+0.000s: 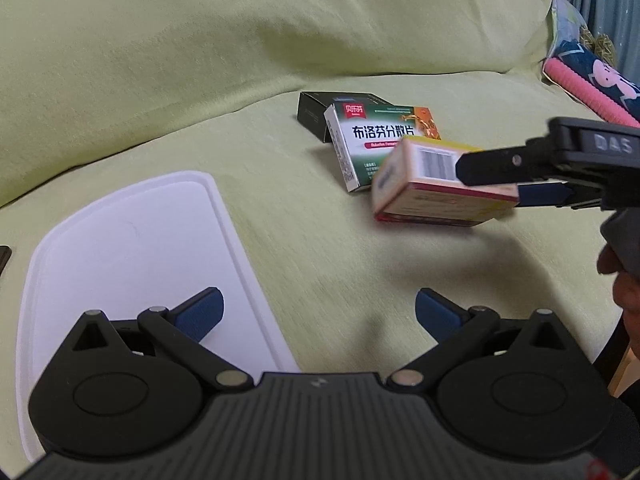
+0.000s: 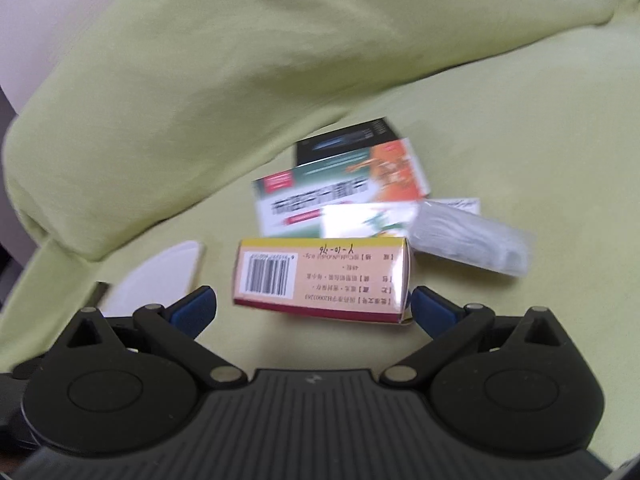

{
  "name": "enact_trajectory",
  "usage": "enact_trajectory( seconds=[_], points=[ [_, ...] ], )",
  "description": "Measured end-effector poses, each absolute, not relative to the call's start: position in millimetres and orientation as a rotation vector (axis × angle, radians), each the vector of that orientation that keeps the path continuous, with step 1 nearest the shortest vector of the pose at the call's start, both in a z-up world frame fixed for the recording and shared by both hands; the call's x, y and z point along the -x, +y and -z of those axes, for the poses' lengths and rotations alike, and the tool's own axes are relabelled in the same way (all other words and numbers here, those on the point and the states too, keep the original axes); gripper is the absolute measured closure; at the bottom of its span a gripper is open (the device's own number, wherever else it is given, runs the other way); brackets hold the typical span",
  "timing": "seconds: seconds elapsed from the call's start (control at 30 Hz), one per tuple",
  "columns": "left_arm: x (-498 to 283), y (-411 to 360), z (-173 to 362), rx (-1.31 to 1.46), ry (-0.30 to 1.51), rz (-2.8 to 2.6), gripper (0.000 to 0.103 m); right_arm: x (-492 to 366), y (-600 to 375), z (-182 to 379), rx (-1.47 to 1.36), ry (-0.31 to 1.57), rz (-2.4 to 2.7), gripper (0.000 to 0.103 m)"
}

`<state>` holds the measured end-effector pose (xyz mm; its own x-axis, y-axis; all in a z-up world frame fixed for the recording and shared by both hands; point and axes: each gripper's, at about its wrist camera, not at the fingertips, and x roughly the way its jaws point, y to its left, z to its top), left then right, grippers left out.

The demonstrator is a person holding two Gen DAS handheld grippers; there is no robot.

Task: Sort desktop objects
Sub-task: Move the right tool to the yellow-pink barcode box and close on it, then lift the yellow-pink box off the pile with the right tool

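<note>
A yellow and pink medicine box (image 2: 324, 280) with a barcode lies between the wide-spread fingers of my right gripper (image 2: 312, 306), which is open. Its right fingertip (image 2: 424, 308) meets the box's end, while the left one stands clear. In the left wrist view that same box (image 1: 436, 188) looks tilted and blurred on the green cloth, with the right gripper (image 1: 490, 182) reaching in from the right. My left gripper (image 1: 318, 312) is open and empty over the edge of a white tray (image 1: 120, 256). A green and white medicine box (image 1: 360, 148) leans on a black box (image 1: 316, 114).
A clear plastic pack (image 2: 472, 240) and a white card (image 2: 368, 218) lie by the boxes. The white tray (image 2: 160, 276) is to the left. A pink ribbed item (image 1: 580, 88) and patterned fabric sit far right. A hand (image 1: 624, 280) is at the right edge. A raised green cushion (image 1: 200, 40) backs the scene.
</note>
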<state>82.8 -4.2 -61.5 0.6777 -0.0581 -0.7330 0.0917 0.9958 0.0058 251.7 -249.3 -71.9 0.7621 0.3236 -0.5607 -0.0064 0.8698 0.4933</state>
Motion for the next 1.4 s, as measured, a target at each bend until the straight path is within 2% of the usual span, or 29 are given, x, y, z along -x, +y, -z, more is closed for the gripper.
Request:
enact_trajectory(
  seconds=[0.13, 0.33, 0.5, 0.7, 0.8, 0.9, 1.0, 1.03, 1.23, 1.4],
  points=[
    [-82, -5, 62, -0.047, 0.822, 0.087, 0.0, -243, -234, 65, -0.371, 0.697, -0.247, 0.0],
    [-81, -5, 65, -0.036, 0.834, 0.088, 0.0, -224, -207, 61, 0.134, 0.655, -0.203, 0.0],
    [-82, -4, 64, -0.031, 0.836, 0.084, 0.0, -216, -183, 75, 0.563, 0.546, -0.25, 0.001],
    [-85, -3, 65, -0.04, 0.828, 0.097, 0.0, -225, -173, 80, 0.723, 0.523, -0.335, 0.008],
    [-85, -5, 66, -0.058, 0.828, 0.099, 0.0, -234, -169, 83, 0.798, 0.536, -0.346, 0.016],
    [-86, -6, 69, -0.055, 0.84, 0.105, 0.0, -240, -169, 85, 0.842, 0.554, -0.355, 0.023],
    [-85, -8, 72, -0.059, 0.846, 0.106, 0.0, -247, -169, 85, 0.85, 0.591, -0.361, 0.04],
    [-84, -8, 72, -0.059, 0.847, 0.107, 0.0, -249, -169, 84, 0.836, 0.604, -0.365, 0.049],
    [-82, -8, 74, -0.06, 0.847, 0.111, 0.0, -250, -167, 79, 0.736, 0.652, -0.355, 0.058],
    [-78, -10, 71, -0.054, 0.836, 0.13, 0.0, -255, -182, 56, 0.396, 0.778, -0.311, 0.058]
  ],
)
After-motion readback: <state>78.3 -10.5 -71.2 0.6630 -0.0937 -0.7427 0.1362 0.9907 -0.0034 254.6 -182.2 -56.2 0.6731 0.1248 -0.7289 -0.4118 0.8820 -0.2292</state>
